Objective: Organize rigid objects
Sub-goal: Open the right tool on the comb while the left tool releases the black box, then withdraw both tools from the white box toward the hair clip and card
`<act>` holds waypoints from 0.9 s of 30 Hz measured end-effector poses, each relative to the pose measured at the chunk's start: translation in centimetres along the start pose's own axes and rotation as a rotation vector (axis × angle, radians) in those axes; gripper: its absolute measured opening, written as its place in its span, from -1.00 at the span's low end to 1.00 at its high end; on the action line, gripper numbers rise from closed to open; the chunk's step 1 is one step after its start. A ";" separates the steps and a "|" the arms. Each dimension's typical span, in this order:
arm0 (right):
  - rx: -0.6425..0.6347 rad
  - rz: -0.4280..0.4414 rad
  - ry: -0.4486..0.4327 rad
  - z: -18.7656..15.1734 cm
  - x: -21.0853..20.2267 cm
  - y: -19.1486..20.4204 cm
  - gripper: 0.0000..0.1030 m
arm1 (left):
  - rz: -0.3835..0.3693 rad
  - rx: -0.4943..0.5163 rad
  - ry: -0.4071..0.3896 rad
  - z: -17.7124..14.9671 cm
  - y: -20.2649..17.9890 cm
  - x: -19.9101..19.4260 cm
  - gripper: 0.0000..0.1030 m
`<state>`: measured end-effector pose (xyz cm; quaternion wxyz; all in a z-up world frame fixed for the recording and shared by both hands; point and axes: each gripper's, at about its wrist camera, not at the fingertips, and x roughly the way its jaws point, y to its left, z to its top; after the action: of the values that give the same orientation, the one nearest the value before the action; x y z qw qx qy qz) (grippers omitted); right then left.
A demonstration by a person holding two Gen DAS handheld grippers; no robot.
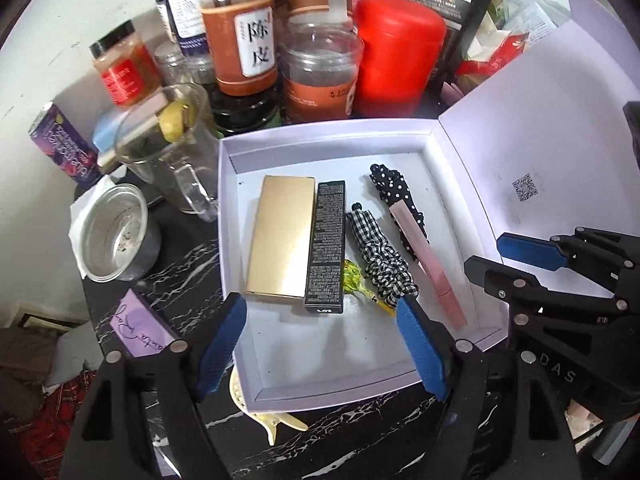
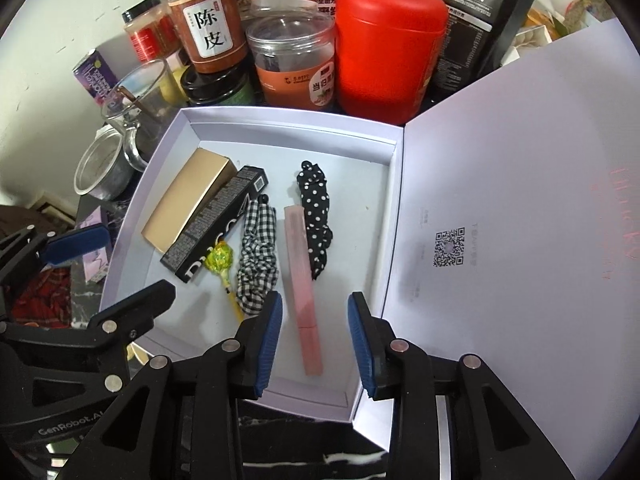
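A shallow white box (image 1: 256, 364) lies open on the dark marble top. Inside it, side by side, are a gold box (image 1: 280, 236), a black printed box (image 1: 326, 248), a green-wrapped lollipop (image 1: 354, 276), a checked scrunchie (image 1: 380, 256), a pink bar (image 1: 432, 268) and a polka-dot scrunchie (image 1: 394, 188). My left gripper (image 1: 318, 320) hangs open above the near ends of the gold and black boxes, holding nothing. My right gripper (image 2: 315, 308) is open over the pink bar (image 2: 302, 280), its pads clear of the bar on both sides.
The box's lid (image 2: 520, 200) stands open to the right. Behind the box crowd a red canister (image 2: 388, 48), several jars (image 1: 248, 40) and a glass mug (image 1: 168, 140). A metal cup (image 1: 116, 232) and a purple card (image 1: 144, 328) lie left; a yellow hair clip (image 1: 272, 424) pokes out in front.
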<state>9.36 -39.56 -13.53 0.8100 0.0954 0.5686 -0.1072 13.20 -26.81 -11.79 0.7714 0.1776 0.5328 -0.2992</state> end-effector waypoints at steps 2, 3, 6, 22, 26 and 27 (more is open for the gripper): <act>-0.004 0.001 -0.007 -0.4 -0.7 -0.1 -0.34 | 0.001 -0.007 -0.009 0.0 0.1 -0.4 0.50; -0.008 0.003 -0.011 -0.5 -1.1 0.0 -0.34 | 0.004 -0.012 -0.017 -0.3 0.3 -1.0 0.50; -0.016 0.005 -0.025 -0.7 -2.1 0.3 -0.32 | 0.011 -0.024 -0.038 -0.4 0.8 -2.1 0.50; -0.060 0.029 -0.117 -1.4 -7.1 3.3 -0.04 | 0.074 -0.092 -0.142 -1.8 3.6 -8.5 0.51; -0.085 0.037 -0.133 -1.6 -8.0 4.5 -0.04 | 0.085 -0.117 -0.158 -2.6 4.5 -9.7 0.52; -0.093 0.041 -0.139 -1.7 -8.4 4.9 -0.04 | 0.091 -0.127 -0.164 -3.0 4.9 -10.2 0.52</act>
<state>6.44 -33.83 -6.07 0.8531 0.0615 0.5133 -0.0706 11.67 -18.59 -3.66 0.8349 0.1274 0.4771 -0.2432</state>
